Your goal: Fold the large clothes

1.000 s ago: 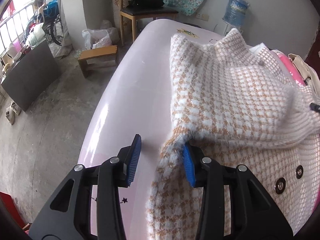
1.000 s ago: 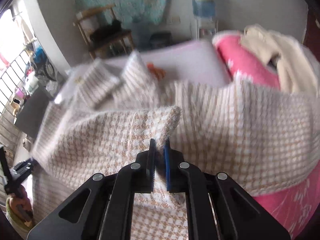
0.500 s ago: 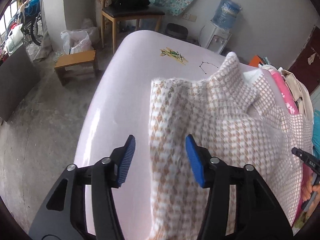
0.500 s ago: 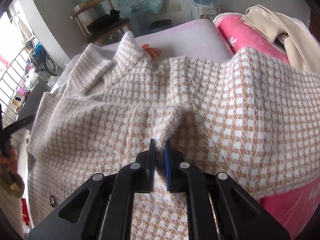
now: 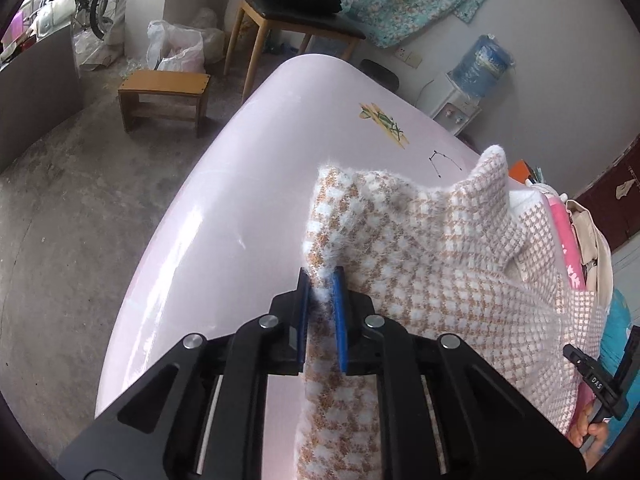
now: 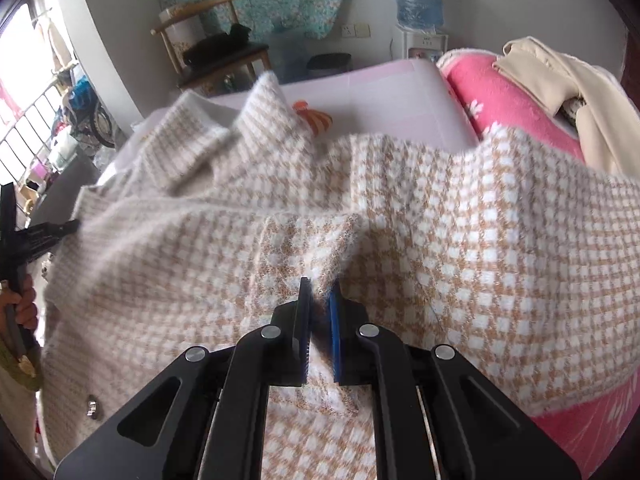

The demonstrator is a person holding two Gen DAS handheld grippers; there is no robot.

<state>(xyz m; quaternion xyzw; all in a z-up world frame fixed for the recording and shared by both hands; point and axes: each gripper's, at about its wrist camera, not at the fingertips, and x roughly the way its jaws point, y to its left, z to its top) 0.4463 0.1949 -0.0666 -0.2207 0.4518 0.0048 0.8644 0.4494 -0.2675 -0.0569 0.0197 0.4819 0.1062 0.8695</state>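
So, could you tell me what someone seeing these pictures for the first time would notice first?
Most likely the fluffy tan-and-white checked coat spread over the pale pink table and filling most of both views. Next, the left gripper, whose jaws have just been closing, pinches the coat's left edge, and the right gripper is clamped on a raised fold in its middle. A bright pink blanket lies at the right.

Cardigan (image 6: 460, 240) blurred at left, lower hem cut off, pink blanket (image 6: 508, 100) partly covered.
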